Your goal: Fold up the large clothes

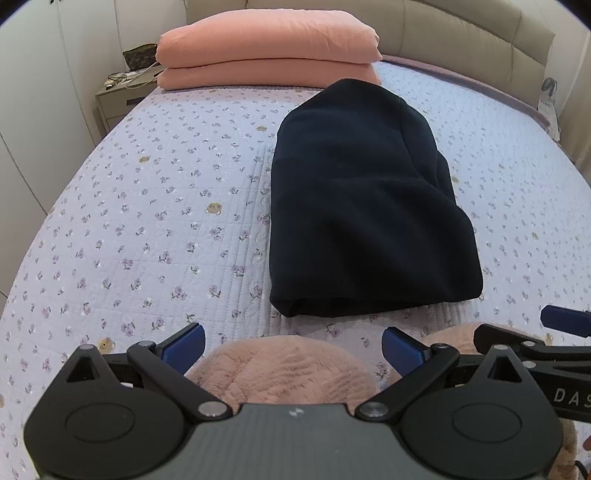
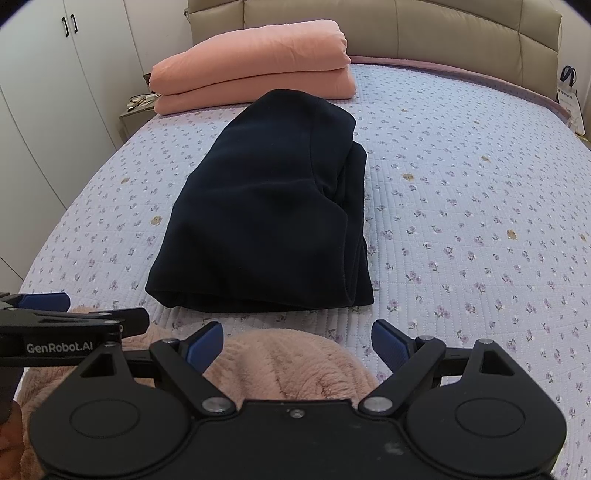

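Observation:
A dark navy garment [image 1: 365, 206] lies folded into a long bundle on the floral bedspread [image 1: 147, 221]; it also shows in the right wrist view [image 2: 266, 214]. My left gripper [image 1: 293, 349] is open and empty, held back from the garment's near edge. My right gripper [image 2: 297, 345] is open and empty, also short of that edge. Each gripper shows at the other view's side: the right one [image 1: 561, 332] and the left one [image 2: 55, 314]. Pink fuzzy fabric [image 1: 284, 369] sits under both grippers, also visible in the right wrist view [image 2: 288, 365].
A folded salmon-pink duvet [image 1: 269, 48] lies at the head of the bed against the padded headboard [image 2: 443, 33]. A bedside table [image 1: 122, 96] with cables stands at the left. White wardrobe doors [image 2: 48, 92] line the left wall. A bag [image 2: 569, 96] stands at the right.

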`<state>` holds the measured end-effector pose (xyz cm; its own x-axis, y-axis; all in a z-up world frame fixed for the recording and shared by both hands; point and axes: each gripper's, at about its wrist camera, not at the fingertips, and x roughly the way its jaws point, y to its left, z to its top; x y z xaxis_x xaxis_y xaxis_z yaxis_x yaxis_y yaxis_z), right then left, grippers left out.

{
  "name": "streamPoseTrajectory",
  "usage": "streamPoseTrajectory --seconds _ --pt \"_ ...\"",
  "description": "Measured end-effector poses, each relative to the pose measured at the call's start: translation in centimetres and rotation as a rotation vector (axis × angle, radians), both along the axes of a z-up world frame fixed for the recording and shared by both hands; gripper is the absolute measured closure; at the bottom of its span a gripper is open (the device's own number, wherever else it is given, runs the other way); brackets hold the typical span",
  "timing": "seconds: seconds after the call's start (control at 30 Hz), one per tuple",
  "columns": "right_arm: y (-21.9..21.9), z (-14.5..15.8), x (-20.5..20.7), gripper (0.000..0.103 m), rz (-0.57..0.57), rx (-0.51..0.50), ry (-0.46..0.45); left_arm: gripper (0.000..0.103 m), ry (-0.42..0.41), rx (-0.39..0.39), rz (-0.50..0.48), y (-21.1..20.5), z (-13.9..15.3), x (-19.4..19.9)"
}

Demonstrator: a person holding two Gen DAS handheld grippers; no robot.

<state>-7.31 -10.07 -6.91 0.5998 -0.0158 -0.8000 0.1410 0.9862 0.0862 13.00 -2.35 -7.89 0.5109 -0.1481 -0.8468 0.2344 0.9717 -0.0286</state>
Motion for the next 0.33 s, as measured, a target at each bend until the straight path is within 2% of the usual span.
streamPoseTrajectory --seconds 0.33 --pt "0.00 -0.05 0.04 0.000 -0.002 0.002 0.003 0.000 -0.012 0.044 -0.021 -0.55 -0.32 -0.05"
